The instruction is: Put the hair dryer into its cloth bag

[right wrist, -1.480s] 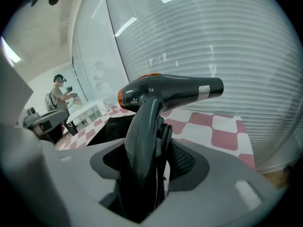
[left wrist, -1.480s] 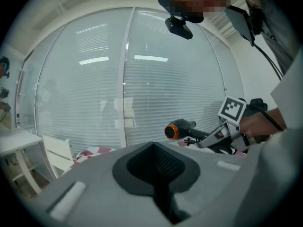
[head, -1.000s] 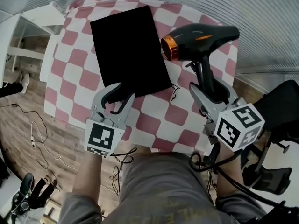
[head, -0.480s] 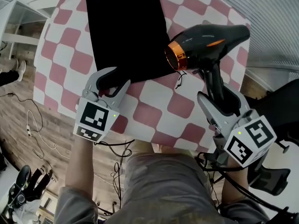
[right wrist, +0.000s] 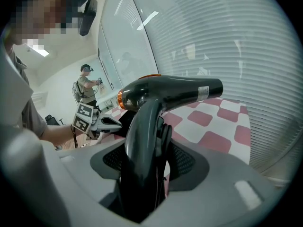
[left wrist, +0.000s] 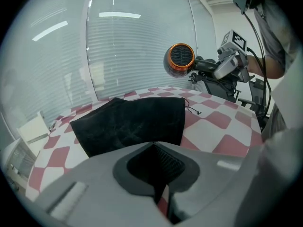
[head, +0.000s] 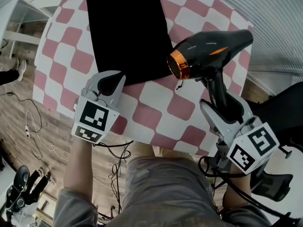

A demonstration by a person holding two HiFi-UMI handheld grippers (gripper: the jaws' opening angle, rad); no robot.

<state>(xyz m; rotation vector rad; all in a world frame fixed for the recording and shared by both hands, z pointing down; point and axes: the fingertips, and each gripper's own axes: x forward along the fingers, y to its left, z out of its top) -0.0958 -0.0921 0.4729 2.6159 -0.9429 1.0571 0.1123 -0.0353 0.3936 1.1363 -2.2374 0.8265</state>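
1. Markings: the left gripper (head: 110, 82) and the right gripper (head: 221, 107) each carry a cube faced with black-and-white square marker patterns. A small pale label (right wrist: 203, 93) sits on the barrel of the hair dryer (right wrist: 170, 91); its print is too small to read.
2. Right gripper, lower right of the head view: the jaws are clamped on the hair dryer's handle. The dryer hangs clear above the table, at right of centre, with its orange-ringed end toward the bag.
3. Left gripper, left of centre: the jaws are clenched on the lower left corner of the black cloth bag (head: 128, 32).
4. The bag lies flat at upper centre on the checkered tablecloth (head: 156, 112); the frame cuts its top edge. A drawstring (head: 179, 85) trails from its lower right corner.
5. Open room: bare tablecloth lies between the bag, the dryer handle and the table's near edge. A slatted wall (head: 279, 22) runs along the table's right edge.
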